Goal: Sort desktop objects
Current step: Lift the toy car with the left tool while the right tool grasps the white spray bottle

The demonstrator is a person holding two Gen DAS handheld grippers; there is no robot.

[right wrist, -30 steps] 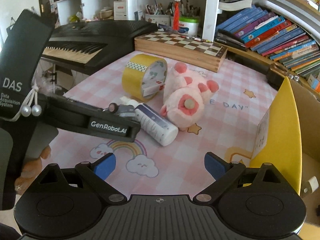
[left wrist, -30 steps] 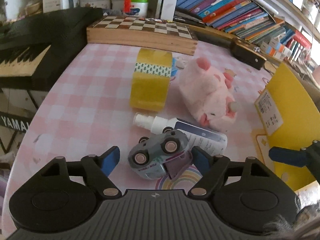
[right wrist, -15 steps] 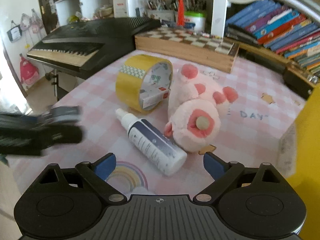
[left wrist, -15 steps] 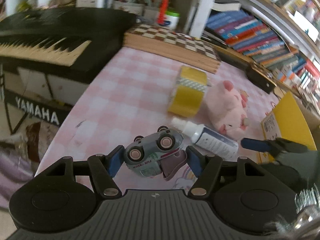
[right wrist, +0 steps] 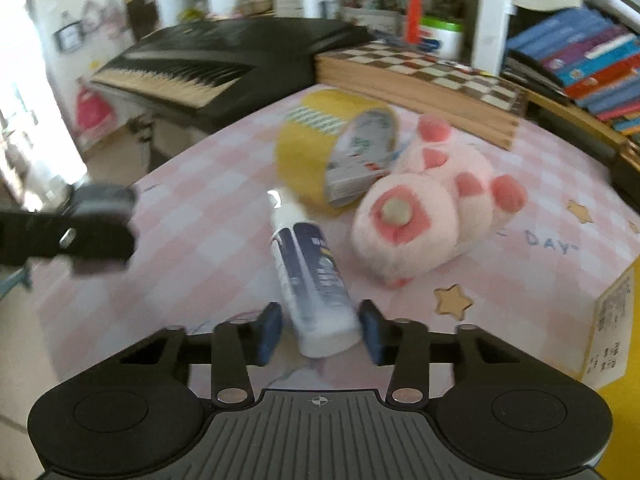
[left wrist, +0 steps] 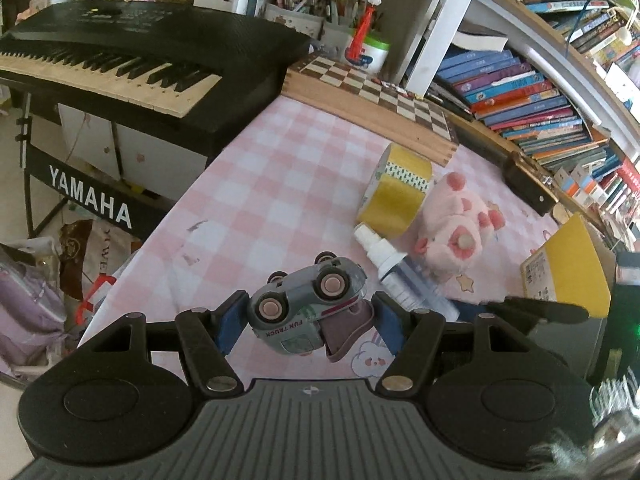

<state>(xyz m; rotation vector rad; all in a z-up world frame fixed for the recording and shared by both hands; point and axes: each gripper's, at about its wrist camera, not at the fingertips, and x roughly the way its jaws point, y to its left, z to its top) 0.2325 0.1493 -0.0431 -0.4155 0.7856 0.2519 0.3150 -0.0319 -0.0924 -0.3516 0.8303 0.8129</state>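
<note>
1. While the left gripper [left wrist: 308, 322] tilts down over the pink checked tablecloth [left wrist: 256, 184], its blue pads clamp a grey toy truck [left wrist: 306, 306], which is lifted and lying on its side with its pink wheels showing.
2. That view alone shows the Yamaha keyboard [left wrist: 120, 64] stand and the bags on the floor, plus a dark blade of the other tool at the right edge.
3. In the right wrist view, the right gripper [right wrist: 322, 330] also tilts down; its jaws are closing around the base of a white spray bottle [right wrist: 312, 276] lying on the cloth, narrow gaps still visible.
4. Only here do the tape roll [right wrist: 336, 152]'s printed core and the pink plush pig [right wrist: 424, 216]'s underside show clearly; the picture is blurred.
</note>
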